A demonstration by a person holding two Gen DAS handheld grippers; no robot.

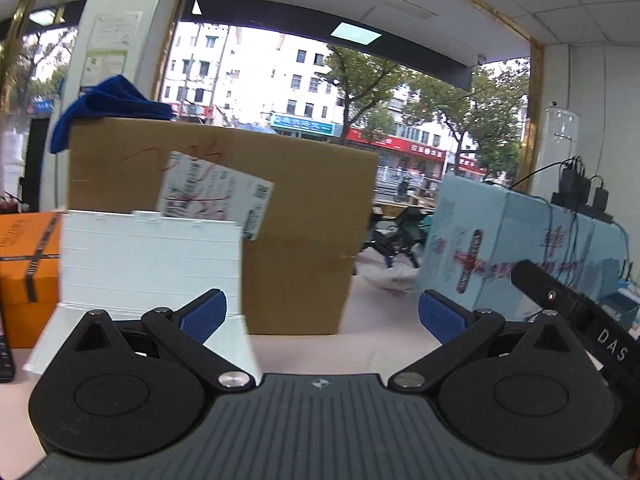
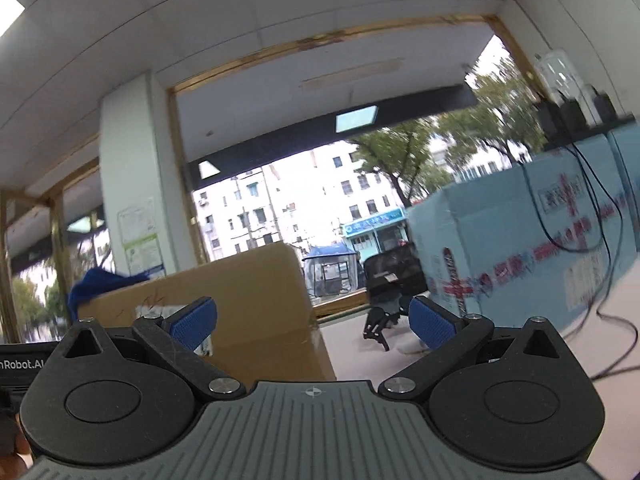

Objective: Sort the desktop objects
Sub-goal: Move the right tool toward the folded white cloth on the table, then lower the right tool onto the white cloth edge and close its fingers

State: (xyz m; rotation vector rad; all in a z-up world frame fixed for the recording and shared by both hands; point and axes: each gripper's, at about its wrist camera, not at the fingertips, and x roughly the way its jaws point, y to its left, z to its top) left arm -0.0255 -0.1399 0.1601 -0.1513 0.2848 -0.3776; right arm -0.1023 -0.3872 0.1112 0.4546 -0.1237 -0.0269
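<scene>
Left claw (image 1: 322, 314) agape before upright white rack (image 1: 150, 264)

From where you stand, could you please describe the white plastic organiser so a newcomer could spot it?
Find the big brown cardboard box on the desk. The white organiser stands in front of its left half, right of an orange box. It alone is white, with horizontal ridges.

Both grippers are held up, pointing forward. Left gripper (image 1: 322, 314) has its blue-padded fingers (image 1: 204, 314) spread wide, nothing between them. Right gripper (image 2: 314, 322) same deal, fingers (image 2: 432, 326) wide apart and empty.
</scene>
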